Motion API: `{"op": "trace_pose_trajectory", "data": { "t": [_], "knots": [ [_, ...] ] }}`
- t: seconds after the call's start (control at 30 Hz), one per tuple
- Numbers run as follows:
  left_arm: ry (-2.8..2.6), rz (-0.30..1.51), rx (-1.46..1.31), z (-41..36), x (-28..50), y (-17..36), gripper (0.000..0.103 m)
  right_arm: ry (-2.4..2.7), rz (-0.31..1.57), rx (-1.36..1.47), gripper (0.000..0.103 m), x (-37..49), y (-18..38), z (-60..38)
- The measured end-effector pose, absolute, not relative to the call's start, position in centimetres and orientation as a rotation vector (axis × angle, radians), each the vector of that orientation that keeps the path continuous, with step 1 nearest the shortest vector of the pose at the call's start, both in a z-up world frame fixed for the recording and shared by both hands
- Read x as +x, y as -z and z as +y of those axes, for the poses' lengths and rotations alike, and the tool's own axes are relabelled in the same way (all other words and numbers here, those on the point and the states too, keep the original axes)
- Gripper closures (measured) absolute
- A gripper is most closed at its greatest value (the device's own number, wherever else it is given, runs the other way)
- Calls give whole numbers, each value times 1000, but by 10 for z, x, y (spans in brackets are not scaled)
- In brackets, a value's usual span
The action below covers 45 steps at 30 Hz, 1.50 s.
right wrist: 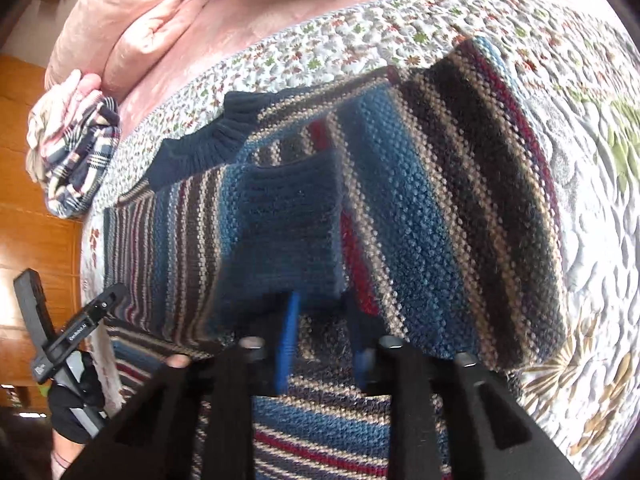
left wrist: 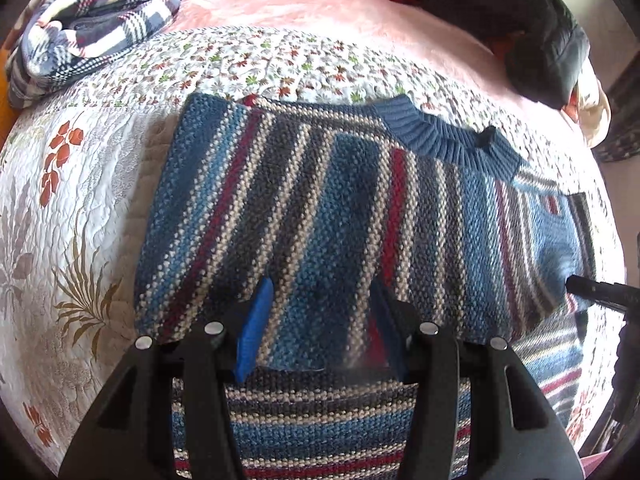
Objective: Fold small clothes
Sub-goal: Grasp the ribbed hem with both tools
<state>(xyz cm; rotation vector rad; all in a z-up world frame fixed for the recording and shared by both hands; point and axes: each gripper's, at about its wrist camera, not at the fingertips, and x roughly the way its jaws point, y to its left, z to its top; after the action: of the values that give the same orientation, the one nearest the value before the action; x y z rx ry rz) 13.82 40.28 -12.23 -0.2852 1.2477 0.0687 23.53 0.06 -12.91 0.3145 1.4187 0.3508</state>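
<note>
- Right, the striped knit sweater (left wrist: 320, 208) lies flat on the floral quilt (left wrist: 80, 208) on the bed, partly folded: an upper layer with slanted stripes sits over a lower layer whose stripes run crosswise near me.
- My left gripper (left wrist: 320, 328) has its jaws wide apart, blue pads just over the near edge of the upper layer; nothing pinched that I can see.
- My right gripper (right wrist: 324, 340) has jaws at a narrower gap, straddling the same fold edge. I can't tell whether fabric is caught between the pads.
- In the left view the other gripper's tip pokes in at the right, touching or just beside the sweater's right side.
- The ribbed blue collar (left wrist: 444, 136) is at the far edge, toward the right in the left view.
- The sweater's left edge is straight and clean with bare quilt beside it; plenty of room there.
- Far side: an open strip of quilt, then the pink blanket (left wrist: 320, 8).
- The plaid garment (left wrist: 96, 20) is bundled at far left, well apart from the sweater.
- A dark jacket (left wrist: 520, 20) lies far right, near the bed's edge.
- The right view shows a pink pillow (right wrist: 132, 20) and wood panelling (right wrist: 32, 160) past the bed.
</note>
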Motion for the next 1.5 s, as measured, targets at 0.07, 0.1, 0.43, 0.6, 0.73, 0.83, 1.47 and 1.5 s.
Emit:
{"op": "trace_pose_trajectory", "data": {
  "t": [0.07,0.1,0.43,0.6,0.73,0.83,1.47,1.5],
  "knots": [
    [-75,1271,-271,403,138,129,53,-347,1401,273,96,232,125,1],
    [-77,1275,-264,404,137,132,52,-337,1392,245,97,230,122,1],
    [-72,1275,-240,402,137,139,52,-260,1425,171,103,222,139,-13],
    [-60,1258,-246,403,124,114,51,-311,1402,240,92,201,115,-29],
    [-56,1237,-308,410,92,79,41,-337,1355,224,76,169,76,-44],
    [-37,1265,-358,413,53,59,33,-356,1340,206,67,136,52,-51],
    [-221,1571,-523,455,-133,109,28,-272,1570,281,52,-62,95,-109],
    [-209,1589,-540,453,-134,114,28,-273,1580,278,52,-64,98,-108]
  ]
}}
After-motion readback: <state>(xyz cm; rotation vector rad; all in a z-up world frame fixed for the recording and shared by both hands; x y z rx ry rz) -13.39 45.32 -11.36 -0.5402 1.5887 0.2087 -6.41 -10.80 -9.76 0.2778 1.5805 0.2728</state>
